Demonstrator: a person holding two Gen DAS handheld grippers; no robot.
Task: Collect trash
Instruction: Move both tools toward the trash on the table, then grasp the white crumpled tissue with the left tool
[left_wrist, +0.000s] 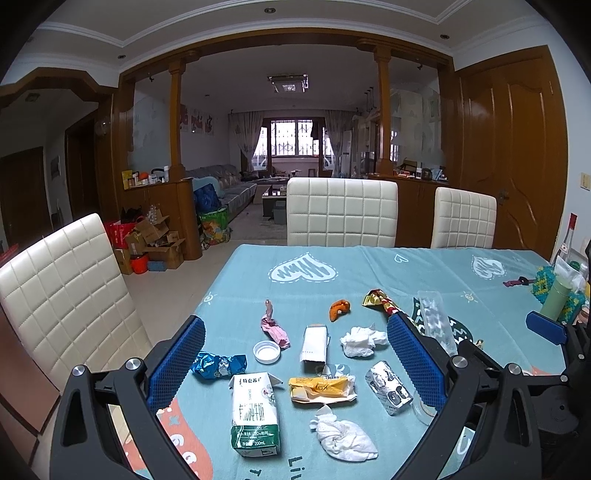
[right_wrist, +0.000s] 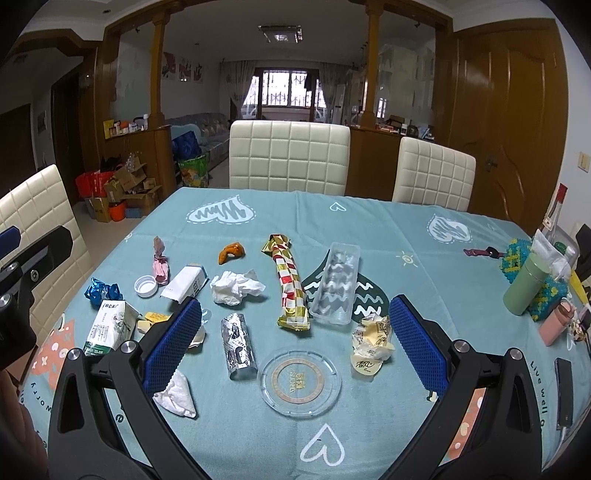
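Observation:
Trash lies scattered on the teal tablecloth (left_wrist: 369, 266). My left gripper (left_wrist: 295, 325) hovers open over a milk carton (left_wrist: 255, 417), blue foil wrapper (left_wrist: 218, 364), white cap (left_wrist: 266, 351), white box (left_wrist: 314, 343), yellow wrapper (left_wrist: 321, 387) and crumpled tissues (left_wrist: 364, 341). My right gripper (right_wrist: 295, 304) is also open, above a silver wrapper (right_wrist: 238, 345), a gold-and-red wrapper (right_wrist: 290, 284), a clear plastic tray (right_wrist: 334, 284), a cream wrapper (right_wrist: 371, 339) and a glass ashtray (right_wrist: 299, 382). Neither gripper holds anything.
White padded chairs (right_wrist: 290, 158) stand at the far and left sides of the table. A green flask (right_wrist: 524, 284), a beaded holder, a bottle and a phone (right_wrist: 563, 391) crowd the right edge. Boxes and bags sit on the floor at left.

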